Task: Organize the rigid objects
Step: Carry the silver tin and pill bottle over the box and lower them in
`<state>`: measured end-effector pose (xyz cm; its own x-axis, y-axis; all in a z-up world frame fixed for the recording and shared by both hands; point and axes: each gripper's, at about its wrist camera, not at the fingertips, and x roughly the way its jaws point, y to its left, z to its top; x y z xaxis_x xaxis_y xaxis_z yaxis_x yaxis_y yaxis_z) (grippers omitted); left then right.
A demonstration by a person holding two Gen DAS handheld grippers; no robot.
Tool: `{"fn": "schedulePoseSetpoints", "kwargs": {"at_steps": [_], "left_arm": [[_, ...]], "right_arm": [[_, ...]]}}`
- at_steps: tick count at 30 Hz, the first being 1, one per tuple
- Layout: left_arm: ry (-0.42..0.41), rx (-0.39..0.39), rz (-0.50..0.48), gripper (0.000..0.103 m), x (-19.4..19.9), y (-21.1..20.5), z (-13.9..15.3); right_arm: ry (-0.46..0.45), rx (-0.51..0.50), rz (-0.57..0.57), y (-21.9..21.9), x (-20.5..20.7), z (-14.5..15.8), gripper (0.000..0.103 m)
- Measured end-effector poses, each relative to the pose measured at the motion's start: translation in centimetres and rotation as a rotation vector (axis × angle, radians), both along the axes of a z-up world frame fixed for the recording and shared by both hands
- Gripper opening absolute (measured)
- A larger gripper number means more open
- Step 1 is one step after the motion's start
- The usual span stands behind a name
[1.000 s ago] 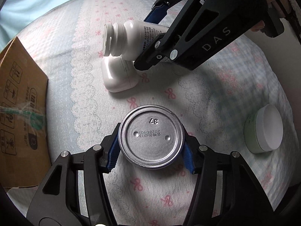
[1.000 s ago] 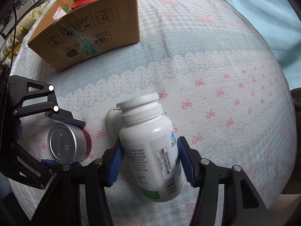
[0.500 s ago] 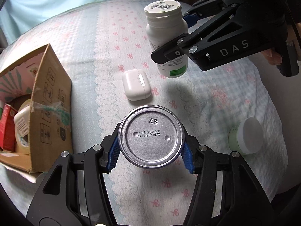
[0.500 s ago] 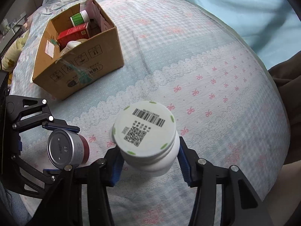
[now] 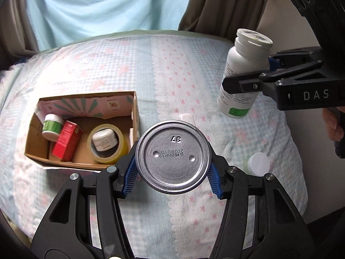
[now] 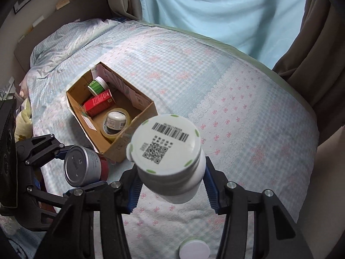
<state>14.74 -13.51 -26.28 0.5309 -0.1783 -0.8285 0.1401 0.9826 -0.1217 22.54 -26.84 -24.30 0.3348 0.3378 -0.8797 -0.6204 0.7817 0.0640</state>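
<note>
Left wrist view: left gripper fingers clamp rigid, slick round silver tin can by its sides; right gripper grips light white plastic pill bottle mid-body.

Soft daylight through the pale blue curtain beyond the bed's far edge, even and fairly bright, faint shadows, strong fisheye bending and dark corners, bottle cap slightly blurred up close

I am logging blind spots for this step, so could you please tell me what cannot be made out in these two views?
- White case, left wrist view: mostly hidden behind the can held in the left tool.
- Green jar, right wrist view: cut off by the bottom edge.
- White bottle label, right wrist view: hidden beneath its own cap; the right tool grips the body.
- Can's printed code, right wrist view: too small.
</note>
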Motion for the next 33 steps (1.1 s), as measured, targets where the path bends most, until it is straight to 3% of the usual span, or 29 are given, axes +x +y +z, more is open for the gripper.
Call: {"fn": "schedulePoseSetpoints", "kwargs": {"at_steps": [8, 15, 23, 33], "left_arm": [[-0.026, 0.036, 0.109, 0.052, -1.2, 8.8, 7.6], [-0.036, 0.041, 0.140, 0.052, -0.2, 17.5, 10.0], [0.015, 0.045, 0.082, 0.052, 1.8, 26.1, 8.3], [0.149, 0.040, 0.038, 0.052, 6.5, 31.3, 2.1]], "right_arm": [[0.036, 0.106, -0.123, 4.0, -3.0, 6.4, 0.047], [0.031, 0.126, -0.185, 9.8, -3.9, 7.9, 0.047], [0.096, 0.176, -0.322, 16.6, -2.2, 6.2, 0.047], [0.232, 0.199, -0.488, 22.6, 0.7, 1.2, 0.048]]}}
